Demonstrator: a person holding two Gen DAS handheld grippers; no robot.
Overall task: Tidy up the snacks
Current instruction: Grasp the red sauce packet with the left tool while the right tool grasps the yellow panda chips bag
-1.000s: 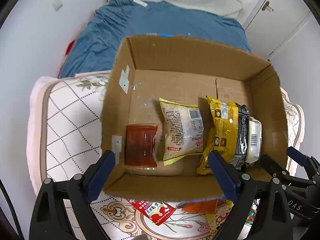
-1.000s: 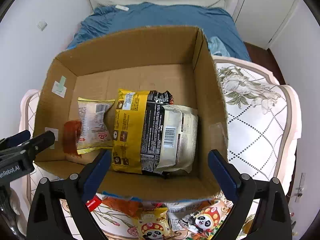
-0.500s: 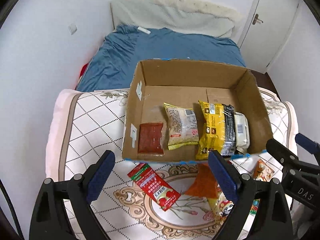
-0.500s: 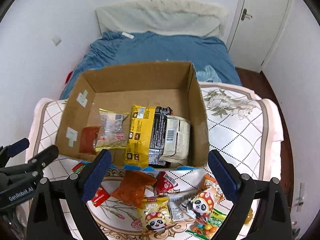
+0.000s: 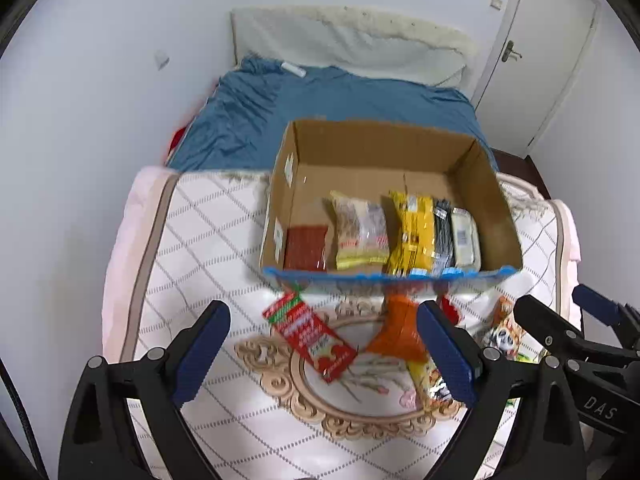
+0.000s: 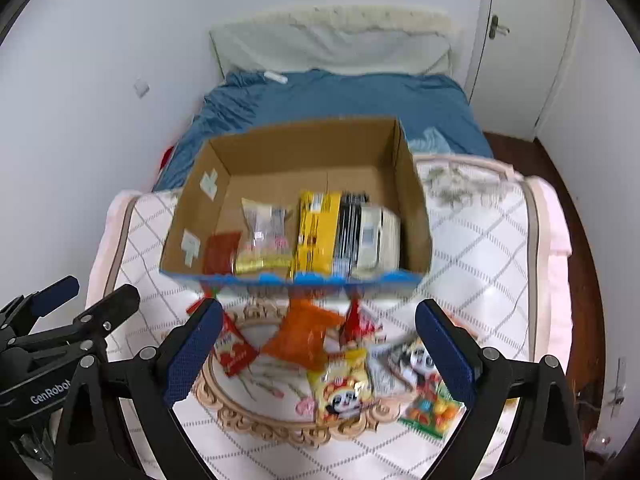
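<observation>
Hovering wide open and empty, left gripper [image 5: 324, 354] and right gripper [image 6: 318, 354] sit over the quilt [image 5: 208, 232]. Cardboard box [image 5: 500, 216] holds four packs along its near wall; loose snacks like the red packet [image 5: 310, 336] lie just outside.

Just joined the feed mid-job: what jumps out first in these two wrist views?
The open cardboard box in the middle of the quilted mat, with packets lined up along its near wall, a yellow packet brightest among them. In front of it loose snacks lie scattered, notably an orange packet and a panda packet. Both tools hang open and empty.
</observation>
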